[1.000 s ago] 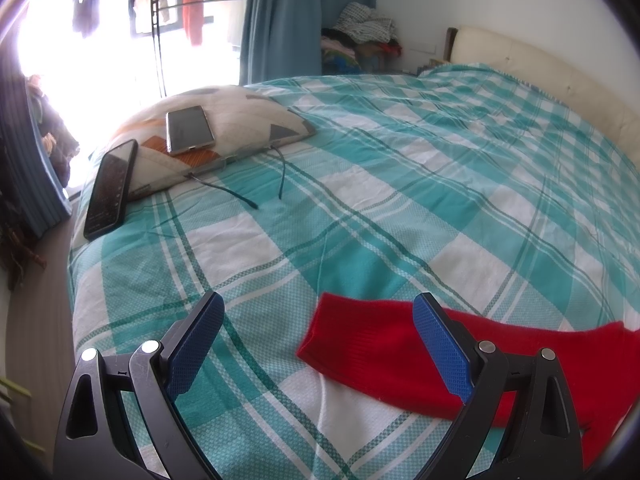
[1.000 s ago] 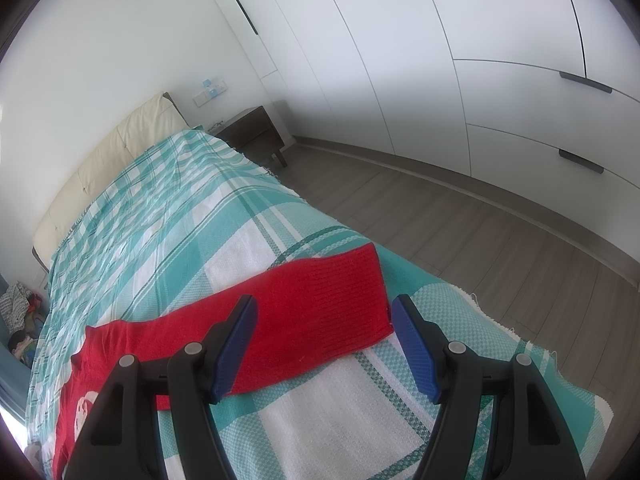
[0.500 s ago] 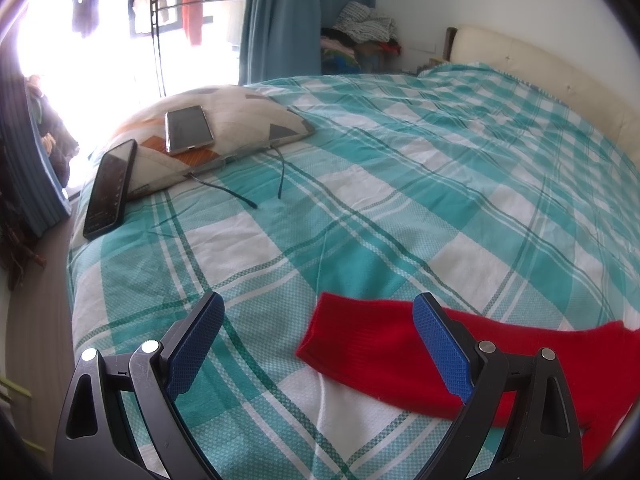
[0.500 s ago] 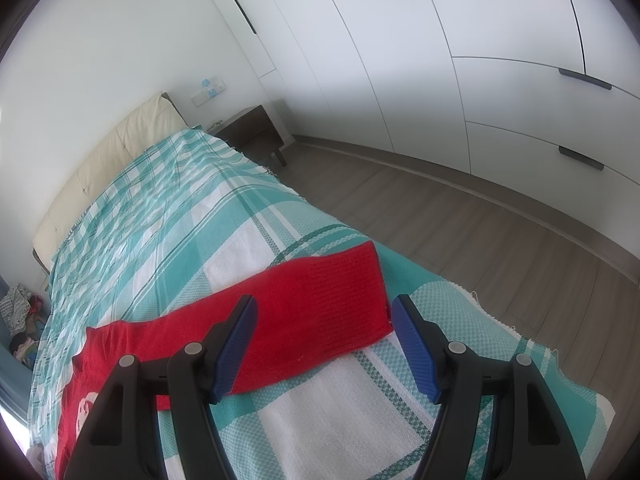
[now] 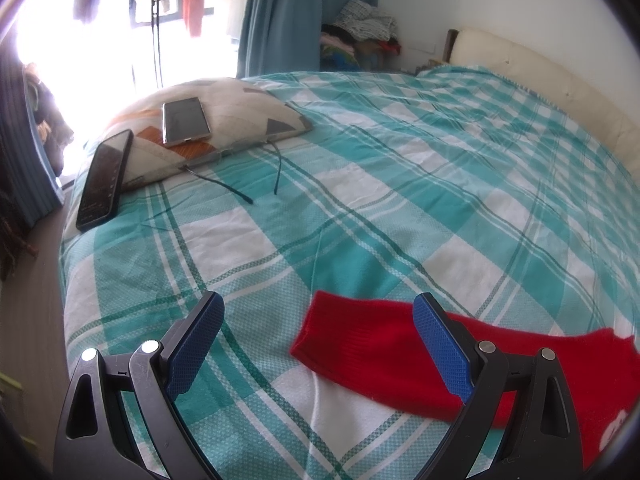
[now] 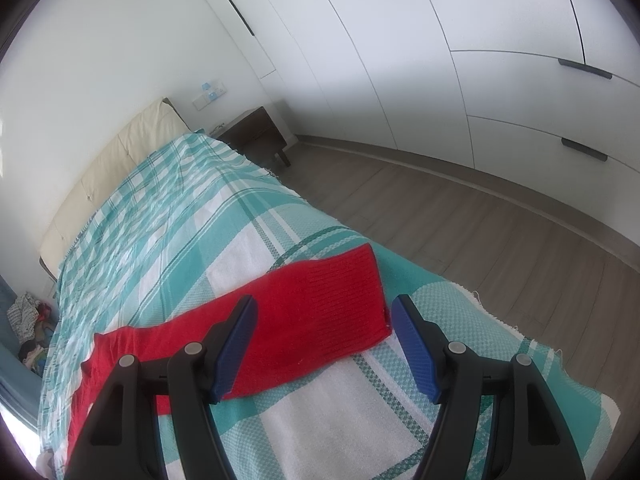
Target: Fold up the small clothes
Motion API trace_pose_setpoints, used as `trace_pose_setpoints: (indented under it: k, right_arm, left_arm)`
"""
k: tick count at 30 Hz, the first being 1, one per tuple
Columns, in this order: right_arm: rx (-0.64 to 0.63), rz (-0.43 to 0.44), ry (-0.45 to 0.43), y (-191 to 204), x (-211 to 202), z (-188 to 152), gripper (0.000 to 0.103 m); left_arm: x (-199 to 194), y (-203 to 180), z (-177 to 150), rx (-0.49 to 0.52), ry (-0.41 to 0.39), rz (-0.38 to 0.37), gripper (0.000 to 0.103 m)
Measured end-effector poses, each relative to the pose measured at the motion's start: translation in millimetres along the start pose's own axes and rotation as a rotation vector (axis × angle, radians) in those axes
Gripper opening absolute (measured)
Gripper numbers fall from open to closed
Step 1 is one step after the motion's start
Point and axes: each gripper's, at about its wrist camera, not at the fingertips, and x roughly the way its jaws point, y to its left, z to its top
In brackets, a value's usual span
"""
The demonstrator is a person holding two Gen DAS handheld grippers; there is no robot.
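Red sweater (image 5: 384,344) spread flat across the teal plaid bedspread (image 5: 360,216), one sleeve cuff reaching each way. Left gripper (image 5: 318,320) hovering wide open over the left cuff, gripping nothing. Right gripper (image 6: 324,322) likewise spread wide above the other sleeve end (image 6: 340,300), empty. Off by the pillow (image 5: 240,120): two phones (image 5: 185,121), dark cables trailing.

Right hand-held gripper (image 6: 322,320) gapes above red sleeve (image 6: 320,312) on bedspread (image 6: 224,240)
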Motion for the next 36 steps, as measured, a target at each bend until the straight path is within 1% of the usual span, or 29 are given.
trace_pose_setpoints:
  k: [3, 6, 8, 10, 13, 15, 16, 17, 22, 24, 25, 26, 28, 30, 31, 34, 36]
  right_arm:
    - [0.119, 0.136, 0.057, -24, -1, 3, 0.069]
    - [0.281, 0.253, 0.152, -47, 5, -7, 0.069]
    - [0.344, 0.307, 0.2, -53, 12, -13, 0.069]
    - [0.339, 0.317, 0.211, -52, 18, -12, 0.069]
    - [0.35, 0.316, 0.25, -56, 39, -12, 0.067]
    - [0.36, 0.313, 0.246, -59, 49, -13, 0.062]
    - [0.35, 0.308, 0.235, -59, 52, -13, 0.057]
    - [0.346, 0.309, 0.228, -59, 55, -12, 0.053]
    - [0.378, 0.365, 0.219, -61, 69, -8, 0.052]
    - [0.382, 0.364, 0.237, -60, 78, -7, 0.034]
    - [0.371, 0.354, 0.269, -59, 83, -7, 0.011]
    - [0.358, 0.336, 0.284, -58, 85, -6, 0.004]
    - [0.32, 0.31, 0.248, -46, 75, 0, 0.004]
    - [0.275, 0.333, 0.201, -23, 59, 13, 0.004]
    - [0.24, 0.352, 0.182, -5, 50, 20, 0.004]
    - [0.105, 0.444, 0.14, 70, 23, 43, 0.004]
    - [0.018, 0.529, 0.14, 131, 9, 50, 0.004]
  left_arm:
    - [1, 2, -1, -0.015, 0.016, -0.016, 0.096]
    - [4, 2, 2, -0.024, 0.026, -0.023, 0.096]
    - [3, 0, 0, -0.019, 0.025, -0.021, 0.096]
    - [3, -2, 0, 0.0, 0.022, -0.015, 0.096]
    - [1, -6, -2, 0.028, 0.014, -0.005, 0.096]
    - [1, -7, -2, 0.035, 0.011, -0.002, 0.097]
    - [0, -6, -2, 0.035, 0.011, 0.0, 0.097]
    - [1, -7, -2, 0.032, 0.013, 0.0, 0.097]
    - [4, -6, -1, 0.024, 0.025, 0.003, 0.097]
    - [4, -7, -1, 0.031, 0.025, 0.007, 0.097]
    - [3, -7, -2, 0.033, 0.024, 0.008, 0.097]
    - [4, -7, -1, 0.035, 0.023, 0.007, 0.097]
    - [4, -6, -1, 0.029, 0.023, 0.005, 0.097]
    - [4, -5, 0, 0.012, 0.028, -0.005, 0.097]
    - [4, -4, 1, 0.001, 0.032, -0.015, 0.097]
    - [5, -1, 3, -0.03, 0.046, -0.047, 0.097]
    - [3, 1, 3, -0.037, 0.048, -0.06, 0.097]
